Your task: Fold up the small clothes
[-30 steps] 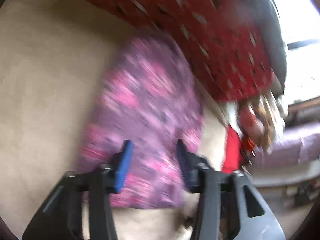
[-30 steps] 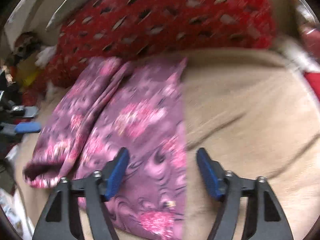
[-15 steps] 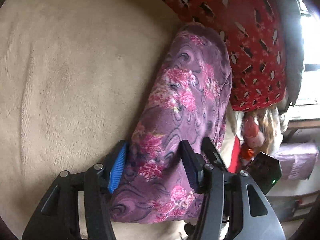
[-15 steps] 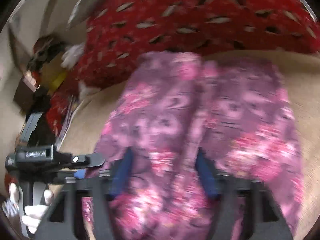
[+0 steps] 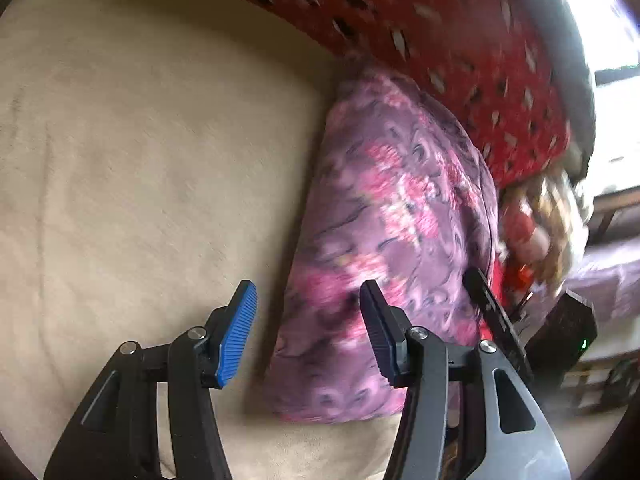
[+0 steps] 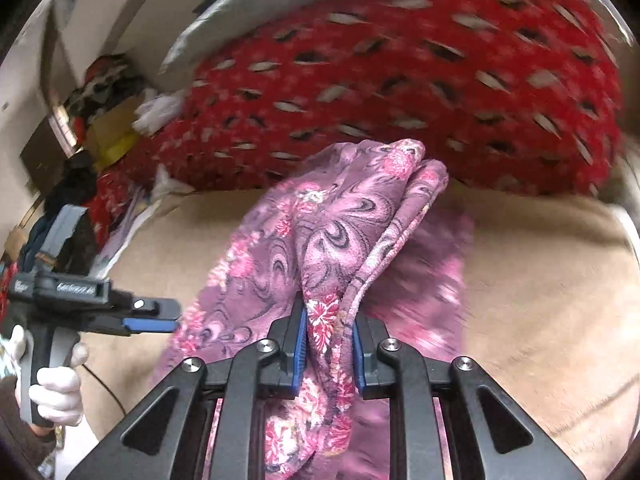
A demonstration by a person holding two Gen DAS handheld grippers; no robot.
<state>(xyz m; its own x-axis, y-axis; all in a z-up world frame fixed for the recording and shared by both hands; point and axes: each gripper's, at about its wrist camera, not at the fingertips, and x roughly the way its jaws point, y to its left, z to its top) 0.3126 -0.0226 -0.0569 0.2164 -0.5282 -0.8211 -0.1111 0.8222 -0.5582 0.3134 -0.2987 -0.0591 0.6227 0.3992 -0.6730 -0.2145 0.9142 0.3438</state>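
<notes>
One garment: purple floral-print fabric garment [image 6: 320, 240], lying on the beige plush bed cover [image 5: 140, 160]; its far end reaches the foot of the red patterned cushion [image 6: 400, 80].
Garment condition: partly folded, several layers gathered into a bunched ridge in the right wrist view; one edge lifted off the cover, the rest spread flat beneath. In the left wrist view it lies as a long folded strip [image 5: 392, 240] along the cushion's base.
Right gripper [image 6: 330, 344]: jaws narrow and just closing, both blue pads pressed on the gathered fold of the garment, which passes between them and hangs below.
Left gripper [image 5: 308, 336]: jaws about half apart, nothing gripped. The blue ribbed pad [image 5: 236, 336] stands over bare cover; the other finger overlaps the near left edge of the garment. Whether it touches the fabric cannot be told.
Left gripper from the right wrist view: seen at the left [image 6: 148, 324], tip just at the garment's left edge, carried by a hand in a white glove [image 6: 56, 388].
Support surface: beige cover, soft, lightly creased, otherwise bare round the garment.
Background, left wrist view: bright window [image 5: 600, 40] at upper right; blurred clutter below it, not identifiable.
Background, right wrist view: piled clothing and a cardboard box [image 6: 112, 120] at upper left.
</notes>
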